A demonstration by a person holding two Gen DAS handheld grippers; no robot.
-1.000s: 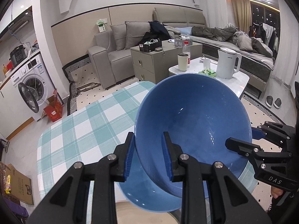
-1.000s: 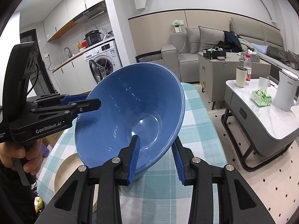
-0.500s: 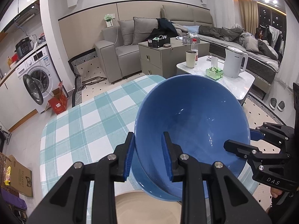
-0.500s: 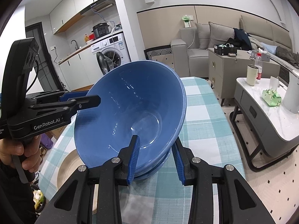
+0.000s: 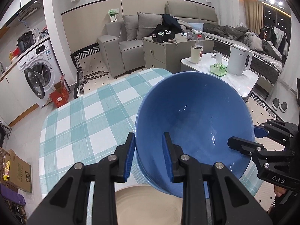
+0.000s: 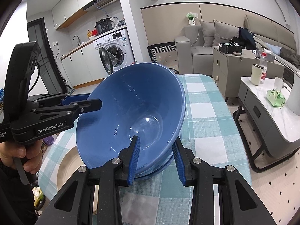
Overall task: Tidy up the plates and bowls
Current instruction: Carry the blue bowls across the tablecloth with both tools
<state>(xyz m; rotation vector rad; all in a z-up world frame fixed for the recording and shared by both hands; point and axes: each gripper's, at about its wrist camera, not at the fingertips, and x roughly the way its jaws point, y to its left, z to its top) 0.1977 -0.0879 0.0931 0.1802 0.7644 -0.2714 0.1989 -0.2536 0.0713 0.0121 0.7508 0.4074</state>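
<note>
We see the checked table (image 5: 78, 123), and tilted above it the blue bowl (image 5: 195, 123), over a second blue bowl (image 6: 159, 169), beside the beige plate (image 5: 142, 204). Our left gripper (image 5: 149, 154) clamps its near rim; our right gripper (image 6: 156, 158) clamps the opposite rim.

Blue bowl (image 5: 195, 123), tilted, over another blue bowl (image 6: 157, 166)
</note>
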